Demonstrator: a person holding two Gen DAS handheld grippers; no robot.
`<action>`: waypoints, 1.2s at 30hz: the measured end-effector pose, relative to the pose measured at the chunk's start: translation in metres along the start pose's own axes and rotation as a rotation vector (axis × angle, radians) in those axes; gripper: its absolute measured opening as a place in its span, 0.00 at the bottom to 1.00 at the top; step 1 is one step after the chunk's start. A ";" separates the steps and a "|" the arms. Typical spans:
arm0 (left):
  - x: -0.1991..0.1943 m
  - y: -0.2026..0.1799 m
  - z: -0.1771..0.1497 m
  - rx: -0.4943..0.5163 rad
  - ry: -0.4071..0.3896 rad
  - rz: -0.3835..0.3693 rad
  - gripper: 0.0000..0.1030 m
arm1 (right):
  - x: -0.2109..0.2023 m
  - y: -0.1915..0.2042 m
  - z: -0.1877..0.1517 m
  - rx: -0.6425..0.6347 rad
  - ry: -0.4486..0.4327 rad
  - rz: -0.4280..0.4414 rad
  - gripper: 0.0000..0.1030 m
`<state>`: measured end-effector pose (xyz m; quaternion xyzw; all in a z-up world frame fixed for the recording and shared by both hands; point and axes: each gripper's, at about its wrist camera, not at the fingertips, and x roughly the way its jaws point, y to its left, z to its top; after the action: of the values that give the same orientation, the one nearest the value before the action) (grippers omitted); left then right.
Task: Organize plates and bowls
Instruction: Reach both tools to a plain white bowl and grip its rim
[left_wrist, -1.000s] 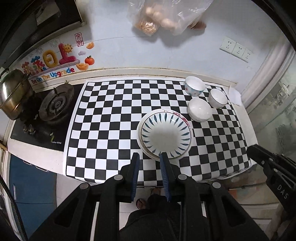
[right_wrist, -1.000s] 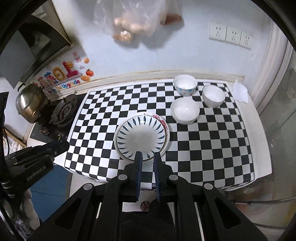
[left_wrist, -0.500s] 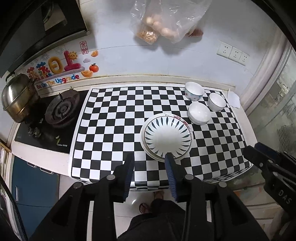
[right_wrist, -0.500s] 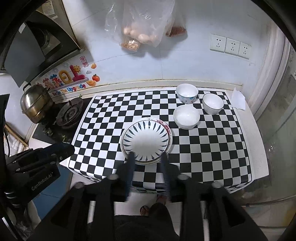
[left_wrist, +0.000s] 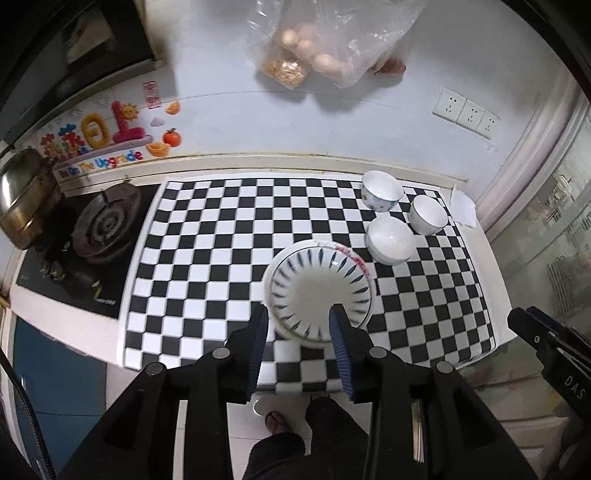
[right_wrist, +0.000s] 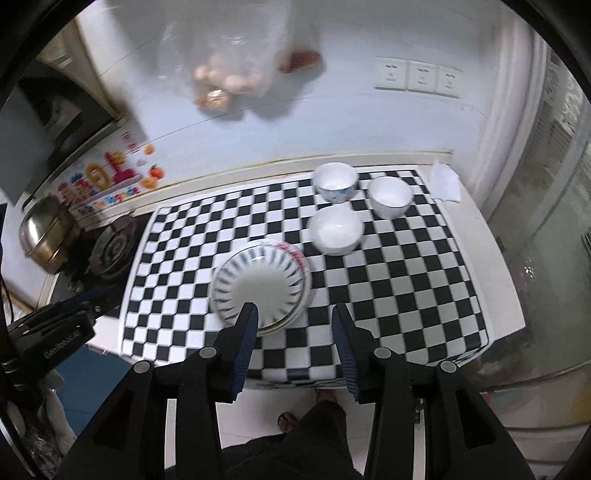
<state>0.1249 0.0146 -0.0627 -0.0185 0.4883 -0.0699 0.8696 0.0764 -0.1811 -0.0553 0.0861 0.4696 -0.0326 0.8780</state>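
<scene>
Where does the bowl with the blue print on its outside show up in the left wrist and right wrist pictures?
Left wrist: the blue-printed bowl sits right of centre at the mat's far edge, rearmost of three bowls.
Right wrist: the same bowl sits just right of centre, at the far edge.
Shared landmark: the striped plate, nearer and to its left.

A stack of plates (left_wrist: 319, 291) sits on the mat (left_wrist: 207, 258), near its front edge. Three bowls (left_wrist: 390, 240) sit behind it to the right, close together. A stove (left_wrist: 105, 225) is left of the mat, with a pot (left_wrist: 26, 203) further left. A bag (left_wrist: 325, 40) hangs on the wall behind.
</scene>
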 end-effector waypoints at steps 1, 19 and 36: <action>0.013 -0.006 0.008 0.000 0.014 -0.002 0.31 | 0.007 -0.010 0.006 0.018 0.003 -0.004 0.44; 0.302 -0.089 0.112 -0.091 0.526 -0.155 0.31 | 0.280 -0.152 0.124 0.128 0.353 0.120 0.50; 0.385 -0.135 0.129 0.005 0.628 -0.092 0.21 | 0.432 -0.176 0.137 0.224 0.601 0.235 0.14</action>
<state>0.4189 -0.1771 -0.3076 -0.0157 0.7314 -0.1126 0.6724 0.4047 -0.3689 -0.3608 0.2413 0.6877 0.0441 0.6833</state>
